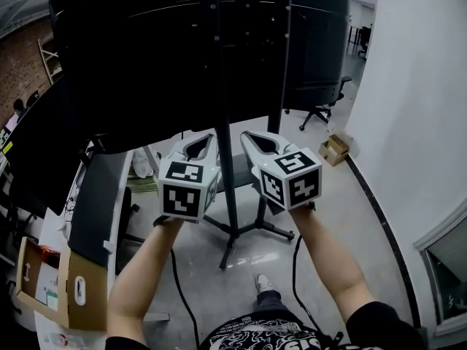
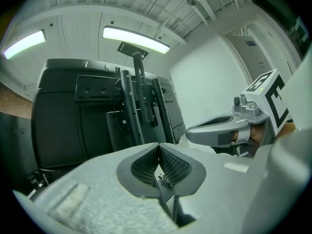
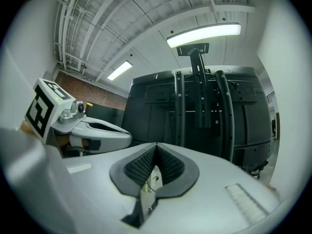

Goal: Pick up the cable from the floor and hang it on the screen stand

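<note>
**Cable.** It is in neither grip and cannot be picked out with certainty in any view. A thin dark wire [image 2: 117, 84] curls by the bracket on the stand's upright. It may be the cable, already hung, but that is a guess.

**Left gripper** [image 1: 210, 137]. Its jaws are closed tip to tip, with nothing between the pads.

**Right gripper** [image 1: 246, 135]. Its jaws are likewise closed on nothing. The two grippers are raised side by side, one on each side of the upright. This height probably suits reaching the bracket rather than the floor.

**Stand** [image 1: 219, 86]. A dark pole on spread feet carries black screens [image 1: 131, 57] above the grippers.

**Leads** [image 1: 179, 279]. Dark cords trail down from under the grippers. They look like the grippers' own cords, though I cannot tell for sure.

**Floor** [image 1: 343, 217]. Pale and glossy. A cardboard box [image 1: 66, 290] lies to the left and an office chair [image 1: 321, 108] stands well beyond the stand.
</note>
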Demonstrator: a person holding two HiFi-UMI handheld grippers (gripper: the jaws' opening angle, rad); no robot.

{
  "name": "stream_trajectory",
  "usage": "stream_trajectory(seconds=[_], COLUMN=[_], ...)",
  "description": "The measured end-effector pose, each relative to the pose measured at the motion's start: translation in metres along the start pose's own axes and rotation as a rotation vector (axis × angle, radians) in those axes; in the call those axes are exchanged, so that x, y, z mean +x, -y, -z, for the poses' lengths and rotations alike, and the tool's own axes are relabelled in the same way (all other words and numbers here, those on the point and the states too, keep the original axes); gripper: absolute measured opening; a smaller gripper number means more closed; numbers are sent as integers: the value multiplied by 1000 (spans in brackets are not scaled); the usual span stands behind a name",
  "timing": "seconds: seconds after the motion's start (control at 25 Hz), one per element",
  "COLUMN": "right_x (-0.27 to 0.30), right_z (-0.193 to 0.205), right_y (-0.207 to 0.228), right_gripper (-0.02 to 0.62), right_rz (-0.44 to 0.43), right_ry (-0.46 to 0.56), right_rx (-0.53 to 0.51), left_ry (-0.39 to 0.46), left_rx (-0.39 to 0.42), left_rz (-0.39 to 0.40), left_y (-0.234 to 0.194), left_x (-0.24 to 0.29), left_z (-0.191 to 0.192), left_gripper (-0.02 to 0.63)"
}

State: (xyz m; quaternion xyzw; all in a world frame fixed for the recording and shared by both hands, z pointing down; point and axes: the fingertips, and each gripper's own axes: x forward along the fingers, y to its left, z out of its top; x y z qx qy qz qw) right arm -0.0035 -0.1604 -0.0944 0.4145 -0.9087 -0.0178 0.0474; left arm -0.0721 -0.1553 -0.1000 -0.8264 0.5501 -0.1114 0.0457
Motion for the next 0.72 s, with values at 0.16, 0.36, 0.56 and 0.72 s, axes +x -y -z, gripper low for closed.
stream_trajectory(seconds=[0.16, 0.36, 0.56, 0.72], right_x=[-8, -13, -15, -16], right_z=[3, 3, 1, 1], right_y=[-9, -18, -24, -25], right_gripper=[5, 5, 5, 5], right_rz=[8, 6, 3, 5], right_ry=[9, 14, 18, 19], right_rx=[6, 7, 8, 5], left_ry=[17, 23, 31, 36], left_rx=[-24, -24, -37, -34], left_rz=[1, -4, 8, 15], left_y=[9, 14, 18, 21], left_x=[-7, -15, -20, -20], left_z=[6, 6, 3, 2], left_gripper=[3, 2, 2, 2])
